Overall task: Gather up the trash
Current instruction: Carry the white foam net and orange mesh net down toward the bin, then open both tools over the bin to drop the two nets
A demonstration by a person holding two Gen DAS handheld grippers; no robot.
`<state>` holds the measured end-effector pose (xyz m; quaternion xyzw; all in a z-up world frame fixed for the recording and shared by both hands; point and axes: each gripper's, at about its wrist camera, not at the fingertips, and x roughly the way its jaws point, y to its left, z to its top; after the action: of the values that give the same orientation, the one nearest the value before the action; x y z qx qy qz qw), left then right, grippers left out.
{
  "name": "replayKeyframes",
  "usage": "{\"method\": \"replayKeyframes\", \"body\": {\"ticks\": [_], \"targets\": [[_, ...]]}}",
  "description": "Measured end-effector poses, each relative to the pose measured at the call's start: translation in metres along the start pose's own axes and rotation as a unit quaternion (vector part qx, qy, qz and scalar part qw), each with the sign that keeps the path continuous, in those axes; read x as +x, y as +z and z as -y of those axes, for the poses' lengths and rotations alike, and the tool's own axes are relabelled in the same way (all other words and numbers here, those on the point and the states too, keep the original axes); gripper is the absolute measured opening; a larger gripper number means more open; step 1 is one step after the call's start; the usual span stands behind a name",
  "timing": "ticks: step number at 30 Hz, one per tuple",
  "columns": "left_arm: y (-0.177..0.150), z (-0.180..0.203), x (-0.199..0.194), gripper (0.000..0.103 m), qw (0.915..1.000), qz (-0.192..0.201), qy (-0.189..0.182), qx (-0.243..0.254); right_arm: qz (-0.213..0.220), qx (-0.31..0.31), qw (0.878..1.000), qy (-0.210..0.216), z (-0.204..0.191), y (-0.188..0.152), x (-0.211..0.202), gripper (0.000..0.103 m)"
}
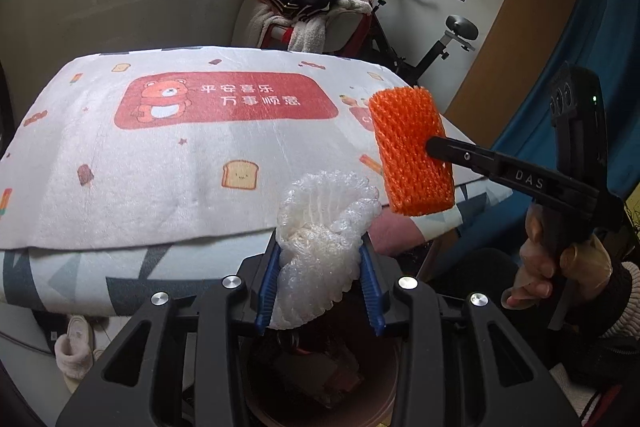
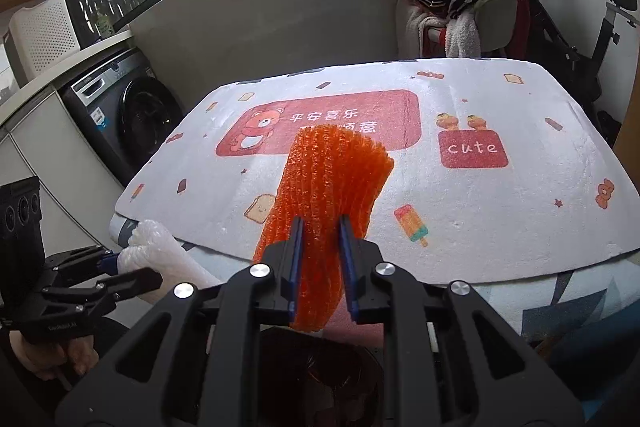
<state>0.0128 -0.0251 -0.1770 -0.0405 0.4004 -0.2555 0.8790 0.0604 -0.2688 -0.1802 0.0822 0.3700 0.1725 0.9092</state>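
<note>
Left claw [image 1: 320, 283] clamped on a white foam net [image 1: 324, 247], blue pads [image 1: 269, 279] pressing in from both sides. Crumpled, puffed out above the pinch, held just off the near edge of the counter [image 1: 120, 187]. Below it, a round brown bin [image 1: 320, 379], dark scraps inside, contents hard to make out.

Over on the right: right claw [image 2: 320, 267] pinching an orange foam net [image 2: 328, 203], squeezed narrow at the pads, fanning wide toward the far end. Hanging in the air over the counter's near edge, not touching the cloth. From the left wrist view, same orange net [image 1: 410, 151] up to the right of the white one, higher, the two apart. Right hand [image 1: 560, 263] wrapped round the handle.

White printed cloth [image 2: 500, 219] across the counter, red bear panel, "cute" patch, toast and ice-lolly prints. Washing machine [image 2: 128, 115] off to the left, chair piled with clothes [image 2: 460, 7] behind, exercise bike [image 1: 440, 47] beside it.
</note>
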Motion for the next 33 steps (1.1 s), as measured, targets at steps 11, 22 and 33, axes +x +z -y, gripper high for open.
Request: {"method": "replayKeyframes", "body": {"ticks": [11,22,33], "targets": [[-0.061,0.013,0.014,0.041,0.9989,-0.044,0.000,-0.014,-0.021,-0.029,0.999,0.005,-0.017,-0.044,-0.009,0.021],[-0.063,0.014,-0.020,0.090,0.9983,0.006,0.047,-0.035,-0.057,-0.047,0.997,0.014,-0.029,-0.076,0.001,0.021],[-0.061,0.015,-0.052,0.097,0.9901,0.063,0.125,-0.010,-0.125,-0.062,0.990,0.024,-0.045,-0.103,0.025,0.021]]}}
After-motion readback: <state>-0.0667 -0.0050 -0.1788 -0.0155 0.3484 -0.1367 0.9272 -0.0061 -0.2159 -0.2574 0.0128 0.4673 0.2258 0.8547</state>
